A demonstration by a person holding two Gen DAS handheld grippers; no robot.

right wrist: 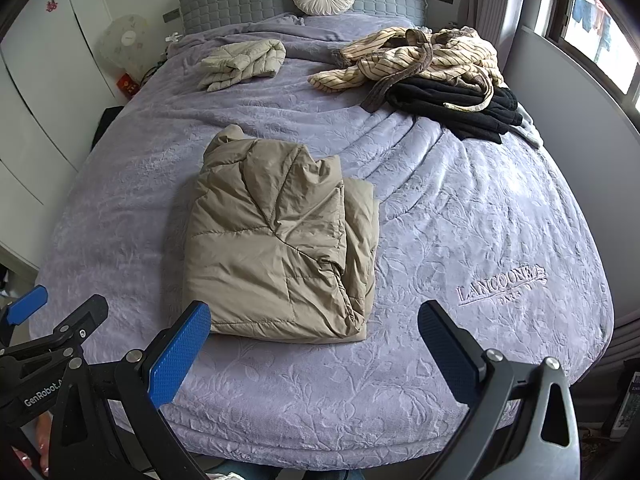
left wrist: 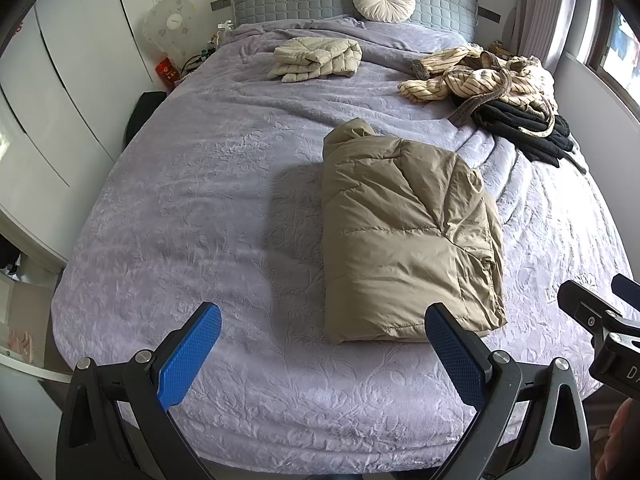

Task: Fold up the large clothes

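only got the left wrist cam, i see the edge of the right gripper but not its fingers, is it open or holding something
observer: the right gripper is open and empty, its blue textured pads spread wide over the near edge of the lavender embossed bedspread.
operator: is the folded tan puffer jacket touching it
observer: no, the folded tan puffer jacket lies on the bed ahead, touching neither pad.
operator: what's on the bed right of the jacket
observer: embroidered lettering stitched into the bedspread, reading lancoone paris.
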